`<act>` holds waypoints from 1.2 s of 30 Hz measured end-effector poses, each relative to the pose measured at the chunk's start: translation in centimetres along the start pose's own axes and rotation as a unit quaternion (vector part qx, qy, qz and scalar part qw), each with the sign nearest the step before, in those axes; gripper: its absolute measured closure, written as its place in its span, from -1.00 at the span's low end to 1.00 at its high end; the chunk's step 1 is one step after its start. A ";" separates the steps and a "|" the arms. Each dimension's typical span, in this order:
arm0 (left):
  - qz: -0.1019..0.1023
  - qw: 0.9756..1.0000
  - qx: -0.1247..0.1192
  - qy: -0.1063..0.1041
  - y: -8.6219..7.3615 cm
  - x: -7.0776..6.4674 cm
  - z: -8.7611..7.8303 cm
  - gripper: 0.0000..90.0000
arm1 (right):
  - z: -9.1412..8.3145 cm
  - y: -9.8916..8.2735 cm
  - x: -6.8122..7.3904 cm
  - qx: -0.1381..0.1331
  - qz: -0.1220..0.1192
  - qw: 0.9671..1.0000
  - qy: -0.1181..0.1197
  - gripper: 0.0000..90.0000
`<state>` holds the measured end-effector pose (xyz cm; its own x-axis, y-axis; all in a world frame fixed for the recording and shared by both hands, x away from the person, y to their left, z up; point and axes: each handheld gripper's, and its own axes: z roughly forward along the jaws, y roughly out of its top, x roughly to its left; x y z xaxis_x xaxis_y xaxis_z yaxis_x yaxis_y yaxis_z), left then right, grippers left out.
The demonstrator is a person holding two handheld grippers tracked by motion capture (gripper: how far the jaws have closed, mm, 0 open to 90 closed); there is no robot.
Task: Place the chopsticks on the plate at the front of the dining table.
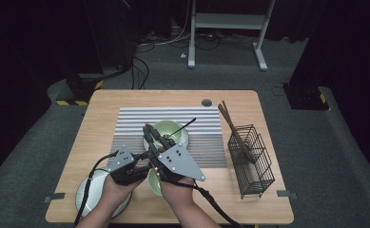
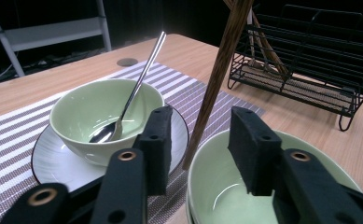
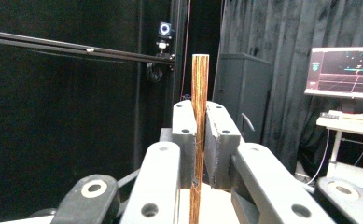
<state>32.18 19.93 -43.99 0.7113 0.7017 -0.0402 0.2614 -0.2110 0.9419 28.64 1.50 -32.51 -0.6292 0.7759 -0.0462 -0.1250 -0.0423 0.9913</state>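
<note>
Nearest the person, at the front edge of the worktop (image 1: 268, 142), a pale plate (image 1: 88, 195) lies under the left forearm, and just right of it sits a green bowl (image 2: 272, 186), seemingly stacked on a second one, with nothing inside but a gleam of light. Over its rim the left claw (image 2: 200, 140) hangs with its jaws spread wide, gripping nothing. Between those jaws a brown chopstick (image 2: 216, 79) slants down toward the bowl's near rim; whether its tip touches I cannot tell. That stick is pinched upright in the right claw (image 3: 200, 140), whose jaws are closed tight against it on both sides. Beyond, on the striped mat (image 1: 206, 128), a second green bowl (image 2: 90, 116) stands on a dark-rimmed white saucer (image 2: 58, 163) and holds a metal spoon (image 2: 132, 93), its head in the bottom, its handle leaning out over the far rim. To the right, well apart from the bowls, a black wire rack (image 1: 251, 159) near the worktop's right edge holds more chopsticks (image 1: 232, 128), leaning out toward the far side. Bare wood lies open between mat and rack.
</note>
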 end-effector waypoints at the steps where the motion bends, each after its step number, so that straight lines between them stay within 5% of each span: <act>1: 0.001 1.000 -0.001 0.002 0.0 0.0 0.0 0.43 | 0.0 0.0 0.0 0.001 0.002 1.000 0.001 0.85; 24: 0.047 0.998 0.001 0.035 -0.6 -0.7 0.2 0.88 | 1.6 -0.2 -1.0 0.016 0.018 1.000 -0.006 0.85; 32: 0.051 0.998 -0.001 0.037 -0.5 -0.6 0.0 0.90 | 1.8 0.2 -1.0 0.019 0.011 1.000 -0.006 0.80; 36: 0.035 0.999 0.001 0.036 -0.6 -0.5 0.1 0.90 | 1.8 0.2 -1.0 0.023 0.008 1.000 -0.006 0.62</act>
<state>31.75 19.64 -44.53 0.6793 0.7322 0.0501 0.2137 -0.2627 0.9409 30.62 1.82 -32.08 -0.6209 0.7834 -0.0291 -0.0802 -0.0266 0.9964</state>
